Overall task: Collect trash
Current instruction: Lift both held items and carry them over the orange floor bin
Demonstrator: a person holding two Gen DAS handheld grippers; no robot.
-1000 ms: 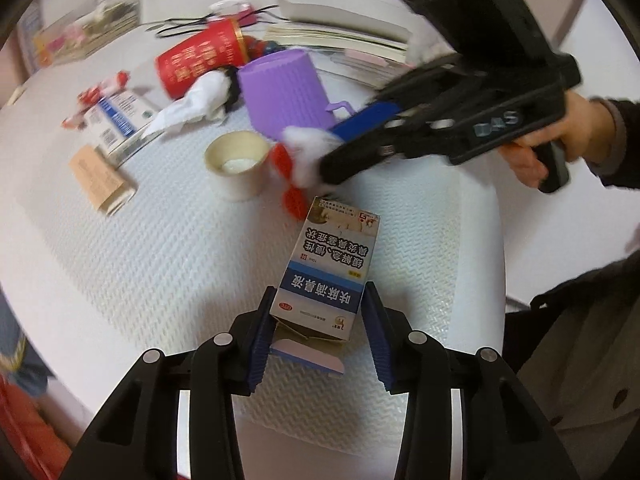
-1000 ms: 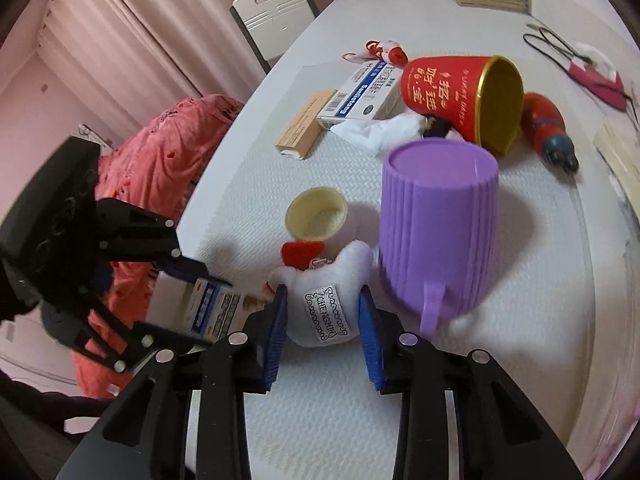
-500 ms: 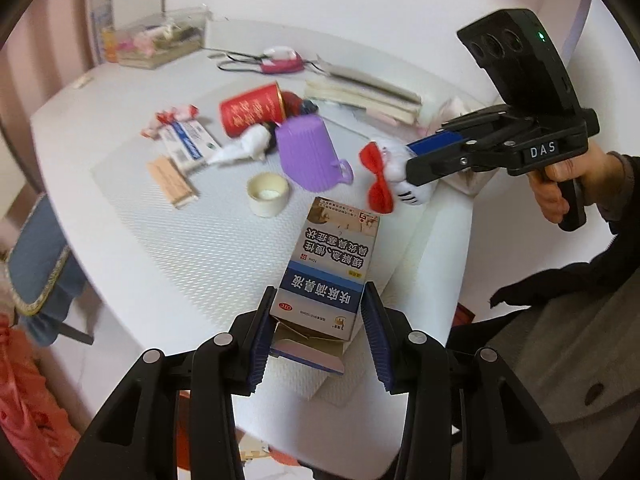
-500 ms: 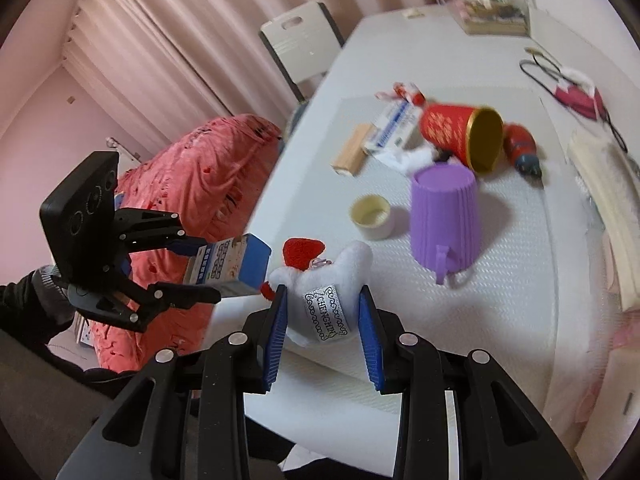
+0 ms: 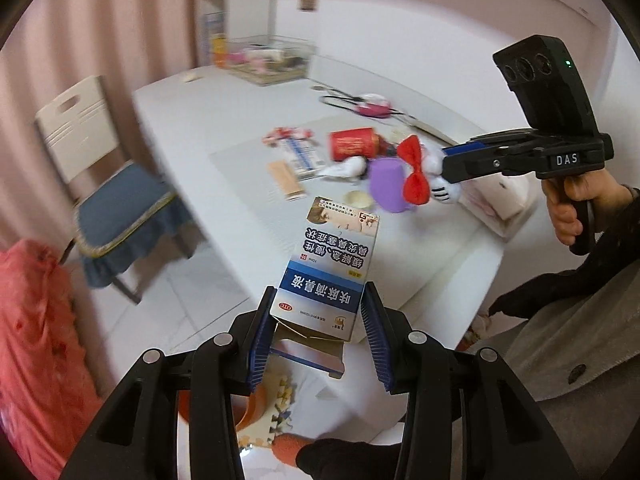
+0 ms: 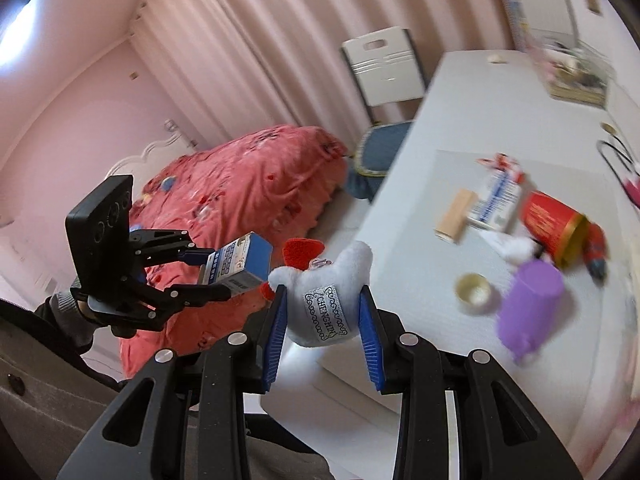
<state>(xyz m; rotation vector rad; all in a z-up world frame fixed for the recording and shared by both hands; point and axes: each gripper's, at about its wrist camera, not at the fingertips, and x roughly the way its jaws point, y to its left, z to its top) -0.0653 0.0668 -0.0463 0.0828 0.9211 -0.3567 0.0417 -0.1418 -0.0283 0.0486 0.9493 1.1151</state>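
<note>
Trash for this job is in both grippers at once. The medicine box (image 5: 332,268), blue and white with its bottom flap hanging open, is clenched between the jaws of the left gripper (image 5: 318,336) and held in the air off the near edge of the surface (image 5: 192,128), above the floor. The right gripper (image 6: 320,330) has its jaws clamped on a white plush toy (image 6: 324,300) with a red bow (a printed label faces the camera); it too is in the air, near the surface's near edge and just beside the box. From the left wrist view the plush shows at the tip of the right gripper, above the purple cup (image 5: 386,188).

On the textured mat in the middle of the surface lie the purple cup upside down, a roll of tape (image 6: 474,290) just beside it, a red can (image 6: 554,226) on its side, a second blue-and-white box (image 6: 496,200) and a thin tan box (image 6: 454,216). A white chair (image 6: 386,70) with a blue cushion stands at the surface's far left edge. A red blanket (image 6: 248,188) covers the bed beyond.
</note>
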